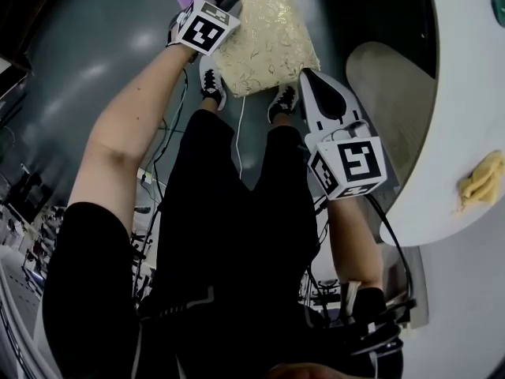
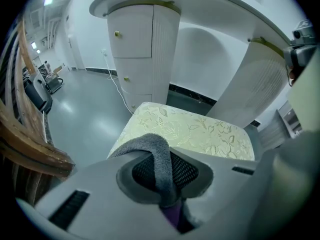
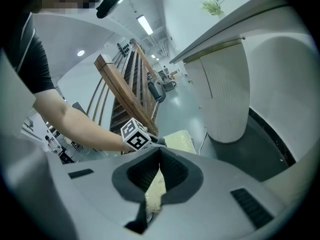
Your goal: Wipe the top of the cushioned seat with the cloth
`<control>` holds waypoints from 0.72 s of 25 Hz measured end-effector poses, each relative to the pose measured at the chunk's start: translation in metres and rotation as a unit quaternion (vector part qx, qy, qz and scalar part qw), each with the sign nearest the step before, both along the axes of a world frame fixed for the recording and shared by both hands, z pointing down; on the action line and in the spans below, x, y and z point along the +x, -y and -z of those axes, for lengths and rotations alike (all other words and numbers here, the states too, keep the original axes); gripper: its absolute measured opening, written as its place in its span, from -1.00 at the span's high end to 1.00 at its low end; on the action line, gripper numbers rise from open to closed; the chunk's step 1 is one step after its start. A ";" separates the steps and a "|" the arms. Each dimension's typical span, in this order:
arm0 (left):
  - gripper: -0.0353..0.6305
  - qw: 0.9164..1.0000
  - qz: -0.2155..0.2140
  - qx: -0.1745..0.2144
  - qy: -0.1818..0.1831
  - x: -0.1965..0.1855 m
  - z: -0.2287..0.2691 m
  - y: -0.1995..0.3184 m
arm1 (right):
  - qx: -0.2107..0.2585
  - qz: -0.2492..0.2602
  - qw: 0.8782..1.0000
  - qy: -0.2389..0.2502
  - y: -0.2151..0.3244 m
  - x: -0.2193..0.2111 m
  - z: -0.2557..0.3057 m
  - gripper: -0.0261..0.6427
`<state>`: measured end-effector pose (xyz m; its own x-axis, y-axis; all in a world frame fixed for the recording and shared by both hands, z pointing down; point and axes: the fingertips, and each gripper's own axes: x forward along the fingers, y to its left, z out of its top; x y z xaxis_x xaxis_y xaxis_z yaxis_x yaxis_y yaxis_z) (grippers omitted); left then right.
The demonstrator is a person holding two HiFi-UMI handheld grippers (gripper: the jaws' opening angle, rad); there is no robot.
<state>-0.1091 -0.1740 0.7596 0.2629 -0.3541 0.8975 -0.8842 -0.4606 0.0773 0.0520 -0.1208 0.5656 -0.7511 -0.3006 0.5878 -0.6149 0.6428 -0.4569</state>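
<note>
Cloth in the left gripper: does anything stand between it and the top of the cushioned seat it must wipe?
Nothing visible does. The cloth, clamped in the left gripper, is at the edge of the seat, whose patterned top lies bare. The right gripper is off by one corner.

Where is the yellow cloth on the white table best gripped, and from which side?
Grip the yellow cloth on its raised, bunched middle, coming down from above: it lies crumpled on the white table near its edge, with no stiff rim to pinch. The right gripper is the nearer one.
</note>
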 end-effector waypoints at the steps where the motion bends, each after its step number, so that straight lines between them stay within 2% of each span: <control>1: 0.77 1.000 0.000 -0.002 0.002 0.000 0.001 0.001 | -0.001 0.001 1.000 0.000 -0.001 0.001 0.000 0.90; 5: 0.77 1.000 0.004 0.003 -0.006 0.004 0.003 0.010 | -0.001 0.001 1.000 0.001 0.000 0.006 0.001 0.90; 9: 0.78 0.999 -0.033 0.025 -0.022 0.042 0.014 0.027 | 0.001 0.000 1.000 0.002 0.002 0.011 0.002 0.90; 11: 0.78 0.998 -0.056 0.018 -0.016 0.066 0.009 0.039 | 0.000 -0.003 1.000 0.002 0.003 0.013 0.003 0.90; 13: 0.78 0.998 -0.058 0.001 -0.015 0.083 0.002 0.049 | 0.000 -0.004 1.000 0.001 0.002 0.017 0.005 0.90; 15: 0.78 0.998 -0.052 0.000 -0.019 0.092 0.000 0.061 | 0.002 -0.005 1.000 0.002 0.001 0.021 0.006 0.90; 18: 0.77 0.997 -0.069 0.007 -0.027 0.105 0.000 0.075 | 0.000 -0.010 1.000 0.002 -0.001 0.028 0.004 0.90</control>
